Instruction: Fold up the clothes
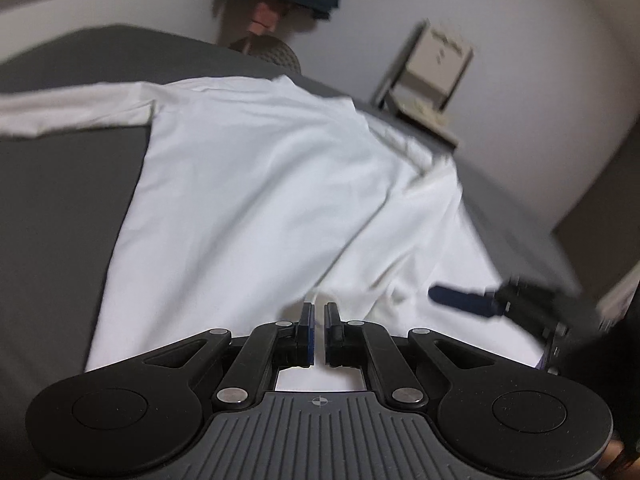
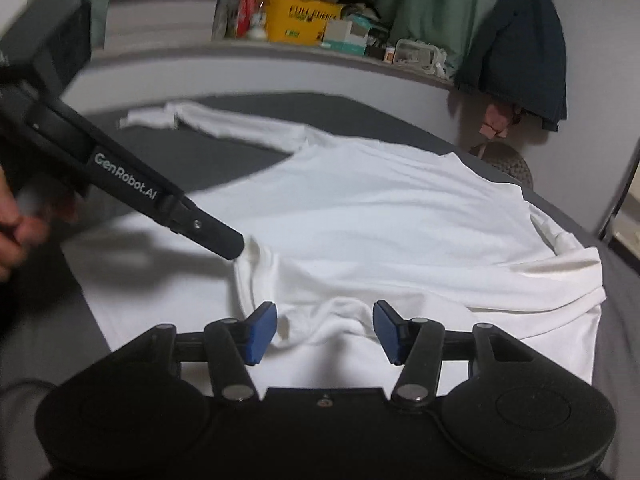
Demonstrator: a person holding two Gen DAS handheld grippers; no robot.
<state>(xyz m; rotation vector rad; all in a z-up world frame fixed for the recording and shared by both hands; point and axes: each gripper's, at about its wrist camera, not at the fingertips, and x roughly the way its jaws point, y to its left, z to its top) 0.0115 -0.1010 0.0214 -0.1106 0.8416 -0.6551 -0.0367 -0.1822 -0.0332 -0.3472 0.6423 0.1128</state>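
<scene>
A white long-sleeved shirt [image 1: 256, 184] [image 2: 392, 220] lies spread on a dark grey surface [image 1: 60, 208] [image 2: 240, 156]. One sleeve [image 2: 224, 126] stretches out to the far left. My left gripper [image 1: 320, 312] is closed to a thin gap with a raised fold of the shirt's cloth at its tips. In the right wrist view the left gripper [image 2: 234, 248] meets that fold from the left. My right gripper [image 2: 324, 330] is open, its blue pads [image 2: 264, 330] straddling a low ridge of cloth near the hem. In the left wrist view the right gripper [image 1: 460, 300] enters from the right.
A hand [image 2: 16, 232] holds the left tool. Behind the surface a shelf [image 2: 280, 50] carries a yellow box [image 2: 298, 20] and clutter. A dark garment [image 2: 516, 48] hangs on the wall above a woven basket [image 2: 508, 166]. A cardboard box [image 1: 436, 64] stands on the floor.
</scene>
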